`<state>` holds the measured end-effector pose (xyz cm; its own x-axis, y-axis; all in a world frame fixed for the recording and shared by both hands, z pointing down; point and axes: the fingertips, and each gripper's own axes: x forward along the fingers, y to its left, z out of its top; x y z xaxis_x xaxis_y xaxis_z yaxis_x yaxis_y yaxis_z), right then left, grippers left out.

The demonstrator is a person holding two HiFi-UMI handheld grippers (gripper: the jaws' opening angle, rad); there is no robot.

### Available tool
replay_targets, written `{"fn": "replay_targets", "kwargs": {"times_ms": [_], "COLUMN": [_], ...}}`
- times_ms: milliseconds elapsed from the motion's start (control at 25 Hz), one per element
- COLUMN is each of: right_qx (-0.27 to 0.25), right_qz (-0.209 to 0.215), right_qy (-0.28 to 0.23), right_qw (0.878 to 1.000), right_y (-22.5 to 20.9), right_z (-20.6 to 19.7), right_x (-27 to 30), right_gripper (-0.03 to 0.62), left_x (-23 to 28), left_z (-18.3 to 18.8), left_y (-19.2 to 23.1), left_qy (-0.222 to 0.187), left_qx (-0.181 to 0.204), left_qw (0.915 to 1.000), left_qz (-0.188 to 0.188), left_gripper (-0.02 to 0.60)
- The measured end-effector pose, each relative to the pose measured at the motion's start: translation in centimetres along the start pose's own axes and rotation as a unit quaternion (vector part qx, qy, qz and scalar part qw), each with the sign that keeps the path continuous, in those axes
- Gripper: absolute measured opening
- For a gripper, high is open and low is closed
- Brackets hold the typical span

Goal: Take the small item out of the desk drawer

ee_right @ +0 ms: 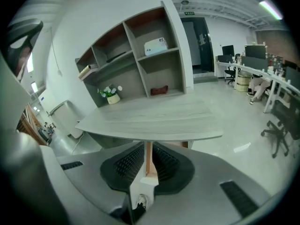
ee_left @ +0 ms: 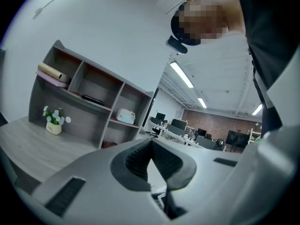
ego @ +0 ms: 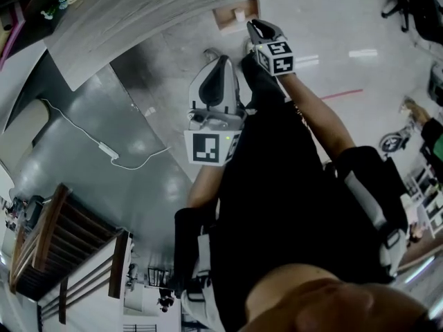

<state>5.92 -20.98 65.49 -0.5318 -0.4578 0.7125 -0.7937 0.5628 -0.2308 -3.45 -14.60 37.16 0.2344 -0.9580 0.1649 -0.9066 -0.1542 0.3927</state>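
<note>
Two grippers are hanging before the desk [ego: 173, 5]: the left gripper [ee_left: 151, 146] is holding its jaws pressed together on nothing, and the right gripper [ee_right: 146, 150] is showing only a narrow slit, also empty. What seems to be the small item [ego: 240, 14], pale, is lying in the wooden drawer [ego: 228, 21] jutting from under the desk edge, just beyond the right gripper. Judging from this, that gripper is needing wider jaws, descending squarely over the item and avoiding the drawer walls

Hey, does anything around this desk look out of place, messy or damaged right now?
Only one thing: a white adapter cable trails loose across the grey floor beside the desk, where it could snag a foot. Nothing looks spilled or damaged.
</note>
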Motion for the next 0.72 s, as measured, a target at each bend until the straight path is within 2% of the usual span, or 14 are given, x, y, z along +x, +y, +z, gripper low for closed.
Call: {"fn": "replay_targets", "kwargs": {"times_ms": [160,480,720], "right_qx": [-0.002,-0.005,0.001], "right_qz": [-0.008,-0.023,-0.043], "right_qy": [0.042,0.123,0.167], "right_qw": [0.999,0.992,0.985], "right_y": [-1.8,-3.0,-4.7], "right_z": [-2.9,-9.6,-13.0], "right_x": [4.6,11.4,15.1], "right_gripper": [0.085,0.132,0.175], "left_x": [1.4,2.2,2.3], "left_z": [-0.9,-2.3,-3.5], "left_y": [0.7,3.3,4.3], "left_qy": [0.002,0.017,0.026], "left_qx": [-0.005,-0.005,-0.017], "left_qw": [1.0,0.9998,0.9993], "left_qz": [0.003,0.011,0.022], "left_gripper": [-0.008,-0.008,-0.008]}}
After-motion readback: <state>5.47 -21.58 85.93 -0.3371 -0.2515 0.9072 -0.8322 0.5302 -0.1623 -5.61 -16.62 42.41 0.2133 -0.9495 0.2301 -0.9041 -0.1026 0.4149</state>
